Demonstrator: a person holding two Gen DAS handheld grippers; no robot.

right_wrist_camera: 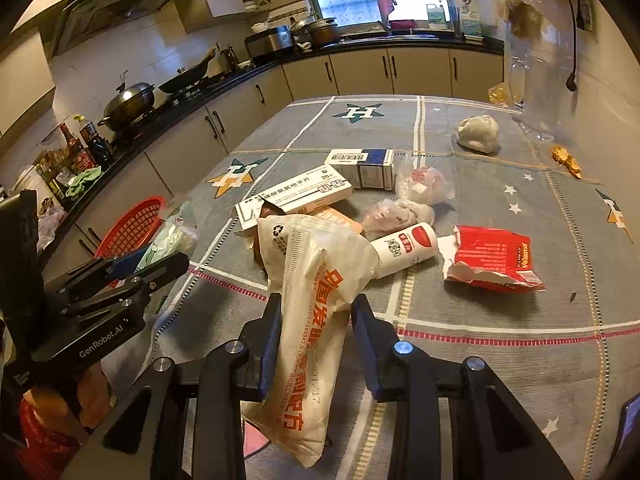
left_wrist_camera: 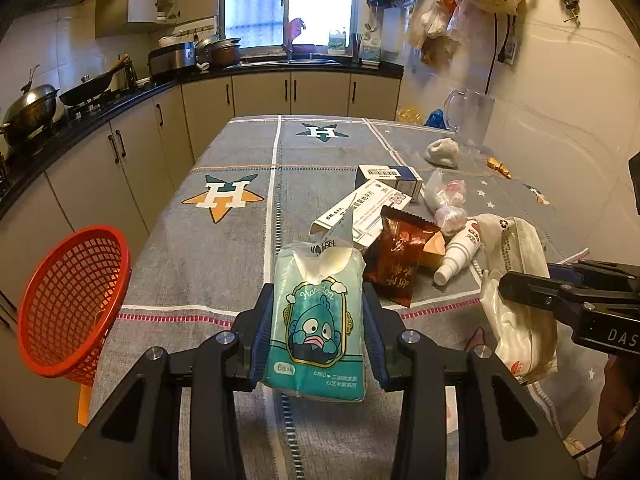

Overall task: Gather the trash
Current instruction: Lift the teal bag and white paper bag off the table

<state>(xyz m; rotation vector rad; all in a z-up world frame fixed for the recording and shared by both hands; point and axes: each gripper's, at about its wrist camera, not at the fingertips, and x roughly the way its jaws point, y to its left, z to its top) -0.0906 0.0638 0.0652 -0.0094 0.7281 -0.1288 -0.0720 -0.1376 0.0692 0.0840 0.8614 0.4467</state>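
Note:
My left gripper is shut on a teal tissue pack with a cartoon fish, held above the table's near edge. My right gripper is shut on a white plastic bag with orange print; the bag also shows in the left wrist view. A red mesh basket hangs off the table's left edge, left of my left gripper; it also shows in the right wrist view. More trash lies ahead: a dark red snack wrapper, a white bottle, a torn red packet, two medicine boxes.
The table has a grey cloth with star prints. Crumpled plastic bags, a grey lump and a clear jug sit at the far right. Kitchen cabinets run along the left and back.

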